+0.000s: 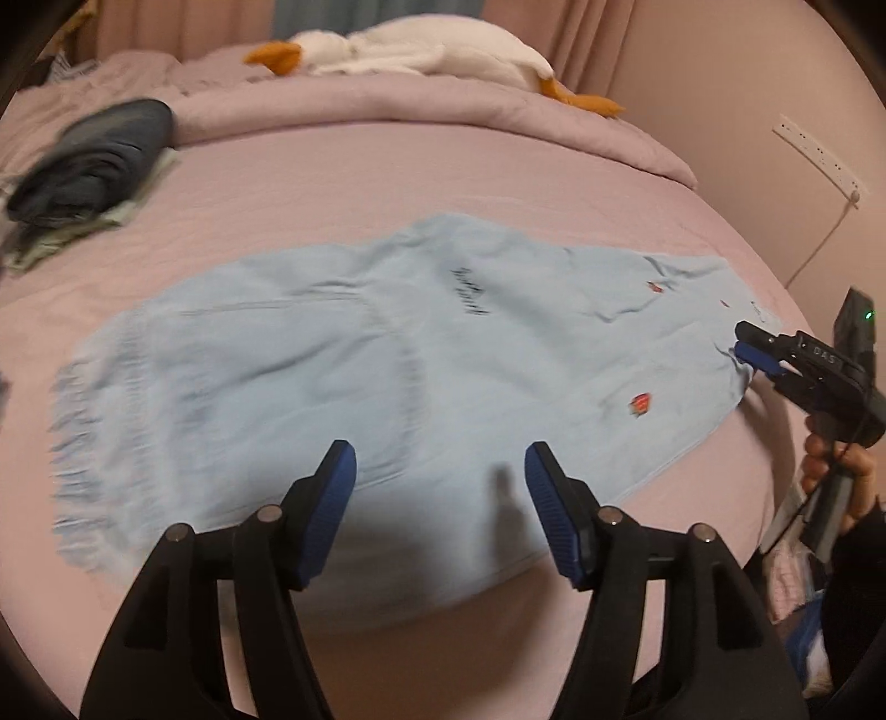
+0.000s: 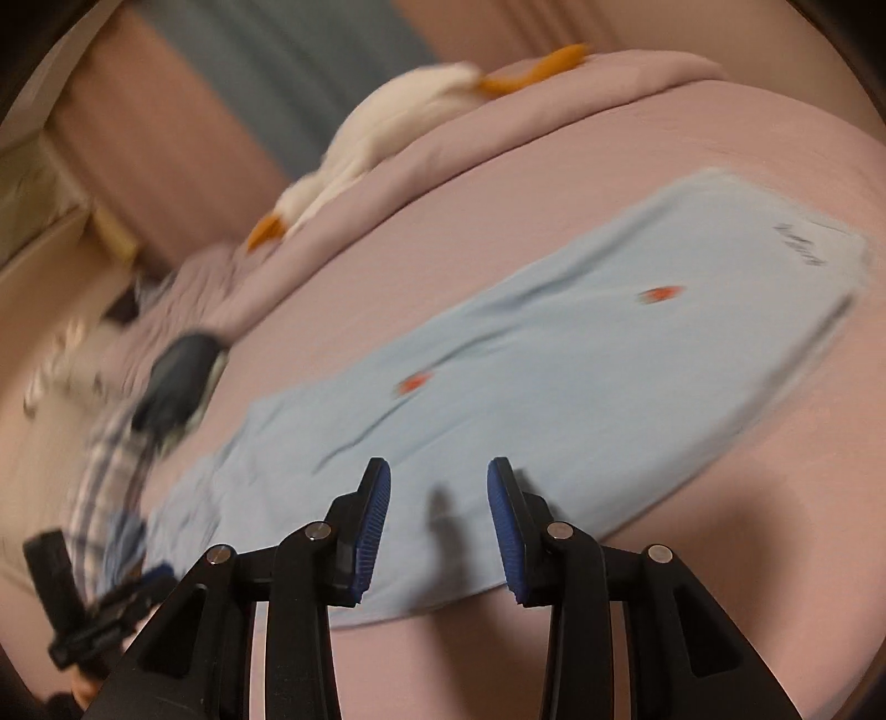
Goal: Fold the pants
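Light blue pants (image 1: 387, 354) with small red marks and dark lettering lie flat across the pink bed, elastic waistband at the left. They also show in the right wrist view (image 2: 554, 387). My left gripper (image 1: 440, 459) is open and empty, hovering above the pants' near edge. My right gripper (image 2: 438, 482) is open and empty above the near edge of the pants at the leg end. In the left wrist view the right gripper (image 1: 745, 346) sits at the pants' right end, by the leg hem. In the right wrist view the left gripper (image 2: 133, 587) shows blurred at bottom left.
A dark folded garment (image 1: 94, 160) lies on a pile at the bed's far left. A white plush goose (image 1: 421, 50) rests on the rolled pink duvet (image 1: 443, 116) at the back. A wall with a power strip (image 1: 819, 160) stands to the right.
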Motion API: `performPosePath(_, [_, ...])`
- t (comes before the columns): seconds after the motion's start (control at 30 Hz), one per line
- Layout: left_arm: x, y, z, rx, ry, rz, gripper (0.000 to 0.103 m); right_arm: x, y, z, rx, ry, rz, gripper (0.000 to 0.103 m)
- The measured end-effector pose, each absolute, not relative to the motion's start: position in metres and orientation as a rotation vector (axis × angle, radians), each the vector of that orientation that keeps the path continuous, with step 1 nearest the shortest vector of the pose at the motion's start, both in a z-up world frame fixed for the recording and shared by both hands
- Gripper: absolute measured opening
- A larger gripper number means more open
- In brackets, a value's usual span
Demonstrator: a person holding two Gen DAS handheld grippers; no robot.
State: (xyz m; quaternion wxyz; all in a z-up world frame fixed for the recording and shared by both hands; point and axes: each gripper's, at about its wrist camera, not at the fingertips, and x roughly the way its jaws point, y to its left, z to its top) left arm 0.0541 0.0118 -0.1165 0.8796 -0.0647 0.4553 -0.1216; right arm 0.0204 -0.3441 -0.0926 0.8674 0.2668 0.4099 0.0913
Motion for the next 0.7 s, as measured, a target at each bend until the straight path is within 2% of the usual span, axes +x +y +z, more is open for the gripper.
performPosePath(0.23, [0.072,-0.002,-0.132,-0.095,1.016,-0.176,0.064,0.04,-0.419,-0.104,0.67,0.792,0.086,0.036])
performPosePath(0.4, [0.082,-0.007,-0.132,-0.105,1.032,-0.154,0.075,0.055,-0.478,-0.111,0.725,0.761,0.012,0.036])
performPosePath(0.47, [0.087,-0.012,-0.132,-0.085,1.039,-0.136,0.08,0.061,-0.496,-0.113,0.751,0.744,0.01,0.033])
performPosePath(0.5, [0.089,-0.014,-0.132,-0.073,1.044,-0.124,0.08,0.063,-0.501,-0.114,0.76,0.745,0.018,0.027])
performPosePath(0.57, [0.092,-0.016,-0.131,-0.065,1.051,-0.105,0.08,0.065,-0.509,-0.112,0.785,0.733,0.019,0.024])
performPosePath(0.6, [0.095,-0.016,-0.129,-0.08,1.055,-0.101,0.08,0.062,-0.512,-0.107,0.783,0.717,-0.009,0.026])
performPosePath(0.7, [0.097,-0.013,-0.116,-0.167,1.029,-0.135,0.08,0.043,-0.523,-0.093,0.819,0.65,-0.083,0.055])
